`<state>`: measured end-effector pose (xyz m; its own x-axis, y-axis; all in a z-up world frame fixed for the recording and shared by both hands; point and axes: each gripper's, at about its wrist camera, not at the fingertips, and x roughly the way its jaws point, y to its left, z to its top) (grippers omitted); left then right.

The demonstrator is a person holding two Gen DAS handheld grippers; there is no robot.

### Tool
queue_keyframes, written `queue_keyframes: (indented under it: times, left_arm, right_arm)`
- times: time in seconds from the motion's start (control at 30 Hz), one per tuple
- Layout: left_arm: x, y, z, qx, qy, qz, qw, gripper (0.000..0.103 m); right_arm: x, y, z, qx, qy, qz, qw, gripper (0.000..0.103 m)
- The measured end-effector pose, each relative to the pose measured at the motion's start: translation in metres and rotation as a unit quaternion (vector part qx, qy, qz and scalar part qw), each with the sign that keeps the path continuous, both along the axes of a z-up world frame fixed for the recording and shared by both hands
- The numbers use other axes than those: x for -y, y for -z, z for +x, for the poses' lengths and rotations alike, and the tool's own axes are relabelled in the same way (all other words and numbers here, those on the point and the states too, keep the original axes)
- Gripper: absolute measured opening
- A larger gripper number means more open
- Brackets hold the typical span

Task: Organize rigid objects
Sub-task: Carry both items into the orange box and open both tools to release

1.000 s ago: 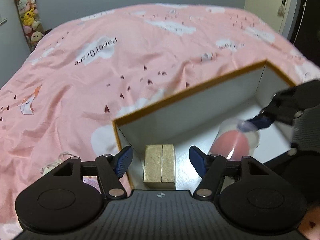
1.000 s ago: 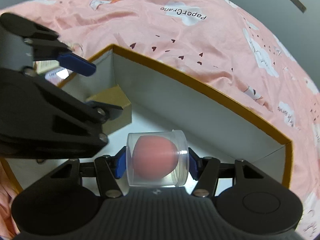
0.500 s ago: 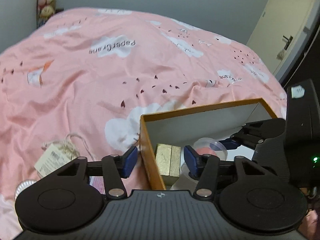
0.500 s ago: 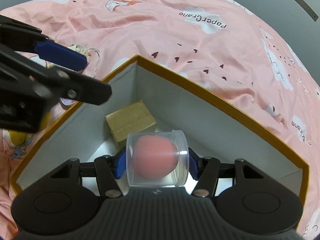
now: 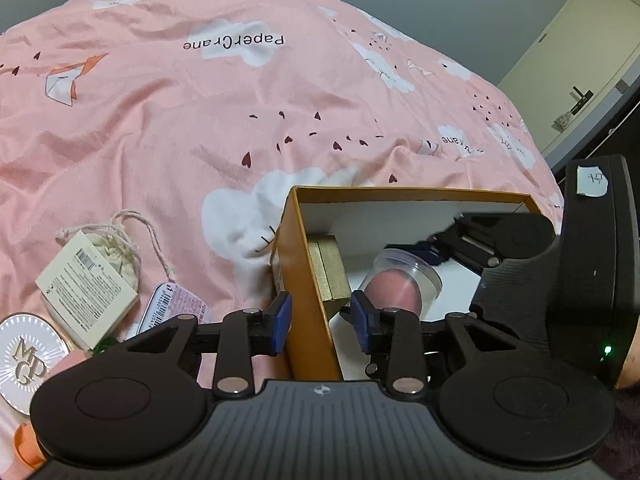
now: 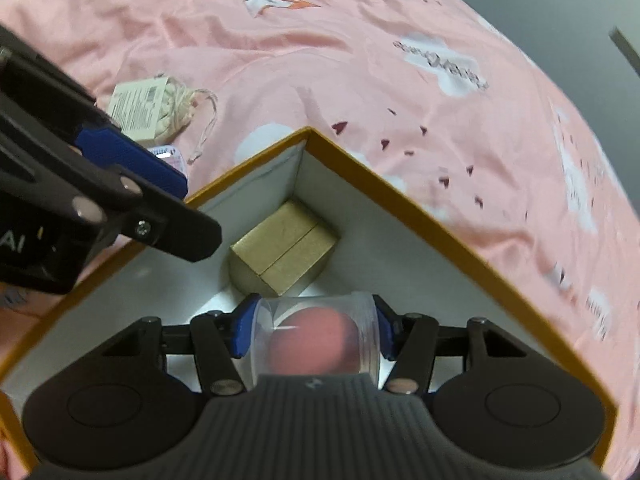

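Observation:
An orange-rimmed box with a white inside lies on the pink bedspread; it also shows in the right wrist view. A gold box sits in its far corner, also seen in the left wrist view. My right gripper is shut on a clear plastic case with a pink sponge, held low inside the box next to the gold box; the case also shows in the left wrist view. My left gripper is open and empty, straddling the box's left wall.
Left of the box on the bedspread lie a cloth drawstring pouch with a card tag, a small pink-labelled tin and a round silver tin. A door stands at the far right.
My left gripper has drawn back and leftward out of the box, now straddling its left wall. My right gripper has carried the sponge case deeper toward the gold box.

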<state>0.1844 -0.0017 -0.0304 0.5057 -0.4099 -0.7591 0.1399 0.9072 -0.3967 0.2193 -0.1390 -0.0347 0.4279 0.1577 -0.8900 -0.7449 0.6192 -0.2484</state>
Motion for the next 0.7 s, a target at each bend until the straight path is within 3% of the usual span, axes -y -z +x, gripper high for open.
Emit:
queue_keyframes:
  times: [0.13,0.27,0.33,0.47,0.6,0.7]
  left_arm:
    - [0.002,0.001,0.001,-0.003,0.001,-0.001,1.0000,0.040]
    - [0.002,0.003,0.002,-0.012,0.001,0.002,0.9999,0.040]
    - [0.002,0.003,0.002,-0.015,0.000,0.002,0.9999,0.040]
    - [0.003,0.005,0.002,-0.020,-0.001,0.001,0.9998,0.040]
    - [0.005,0.006,0.002,-0.023,0.003,0.001,0.9997,0.040]
    - [0.006,0.006,0.002,-0.022,0.003,0.003,0.9997,0.040]
  right_arm:
    - [-0.003,0.006,0.000,0.006,-0.063,-0.022,0.998,0.064]
    - [-0.001,0.006,-0.001,0.007,-0.075,-0.036,0.996,0.076]
    - [0.003,0.007,-0.001,0.002,-0.065,-0.045,0.997,0.085]
    - [0.014,0.009,0.003,-0.035,-0.009,-0.060,0.998,0.089]
    - [0.028,0.015,0.005,-0.072,0.049,-0.057,0.995,0.089]
    - [0.037,0.018,0.007,-0.082,0.066,-0.046,0.993,0.078]
